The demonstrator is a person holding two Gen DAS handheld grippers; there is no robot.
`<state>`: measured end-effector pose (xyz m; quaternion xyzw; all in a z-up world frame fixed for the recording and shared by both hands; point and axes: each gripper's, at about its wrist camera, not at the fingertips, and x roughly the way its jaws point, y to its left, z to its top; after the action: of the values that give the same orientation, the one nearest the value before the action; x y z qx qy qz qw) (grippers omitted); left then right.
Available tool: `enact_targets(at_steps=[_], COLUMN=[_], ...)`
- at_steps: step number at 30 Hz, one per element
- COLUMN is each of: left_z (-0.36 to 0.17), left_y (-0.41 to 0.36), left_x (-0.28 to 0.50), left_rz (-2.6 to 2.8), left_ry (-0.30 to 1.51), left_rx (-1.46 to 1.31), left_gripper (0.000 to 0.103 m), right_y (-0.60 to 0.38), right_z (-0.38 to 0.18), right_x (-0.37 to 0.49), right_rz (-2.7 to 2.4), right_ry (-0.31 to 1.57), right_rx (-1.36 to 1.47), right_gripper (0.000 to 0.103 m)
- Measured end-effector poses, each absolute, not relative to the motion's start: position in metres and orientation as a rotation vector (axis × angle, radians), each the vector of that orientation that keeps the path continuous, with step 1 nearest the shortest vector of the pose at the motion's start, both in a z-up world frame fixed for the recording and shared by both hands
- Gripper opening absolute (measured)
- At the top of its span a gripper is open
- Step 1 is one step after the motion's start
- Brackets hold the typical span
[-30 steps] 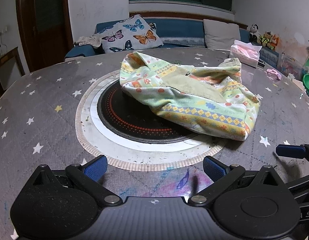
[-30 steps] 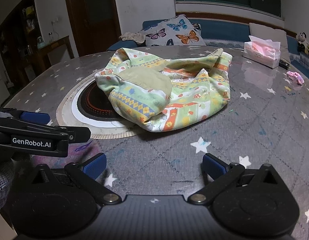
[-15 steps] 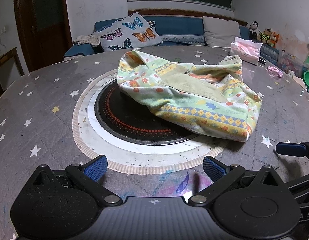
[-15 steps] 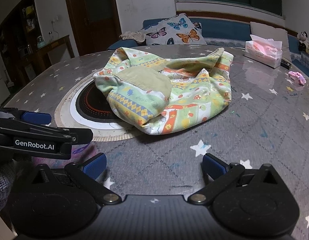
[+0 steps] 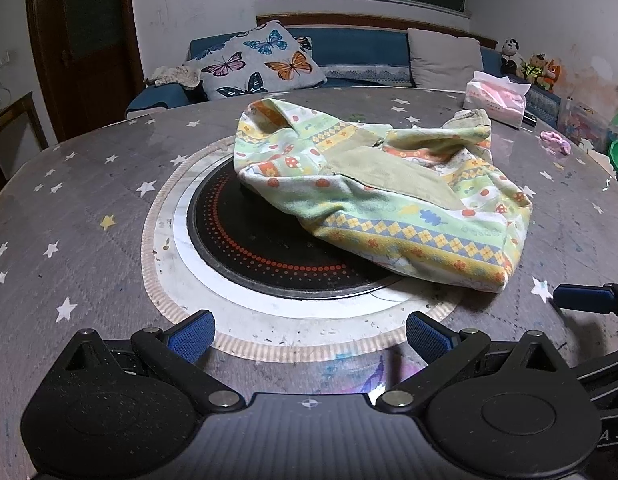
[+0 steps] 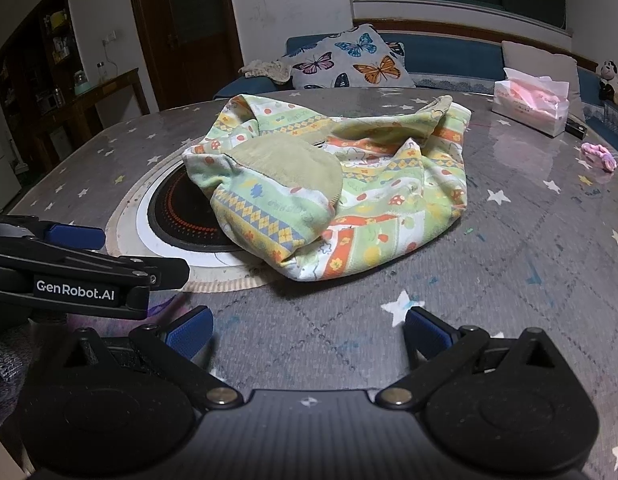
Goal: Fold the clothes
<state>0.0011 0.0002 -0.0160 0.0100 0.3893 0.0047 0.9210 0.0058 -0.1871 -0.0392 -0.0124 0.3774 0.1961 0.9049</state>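
A crumpled patterned garment (image 5: 385,196), possibly children's trousers, lies on the star-print table (image 5: 81,216); left hand-held gripper (image 5: 309,336) and right hand-held gripper (image 6: 307,330) both hover released, apart from it.

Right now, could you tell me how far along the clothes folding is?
Nothing looks folded: the patterned garment lies crumpled, partly over the round cooktop. Nothing is in hand; the left gripper and right gripper are open, short of it. Spreading and folding remain.

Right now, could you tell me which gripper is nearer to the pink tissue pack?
Right. The right gripper sits on the tissue pack's side of the garment; the left gripper is farther, facing the black cooktop disc.
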Motion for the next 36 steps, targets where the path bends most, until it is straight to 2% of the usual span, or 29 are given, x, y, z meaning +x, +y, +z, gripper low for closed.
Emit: enact_targets(at_steps=[20,36], left_z=[-0.013,0.025], left_y=[0.007,0.028], left_x=[0.022,0.064], left_rz=[0.021,0.048], left_ry=[0.817,0.732], left_rx=[0.023,0.064], left_gripper=[0.103,0.103], right_y=[-0.181,-0.191], right_z=[-0.029,-0.003], right_x=[0.026,0.068], right_rz=[0.424,0.460], right_ry=[0.773,0.734], right_rx=[-0.027,-0.023], right_gripper=[0.103,0.103])
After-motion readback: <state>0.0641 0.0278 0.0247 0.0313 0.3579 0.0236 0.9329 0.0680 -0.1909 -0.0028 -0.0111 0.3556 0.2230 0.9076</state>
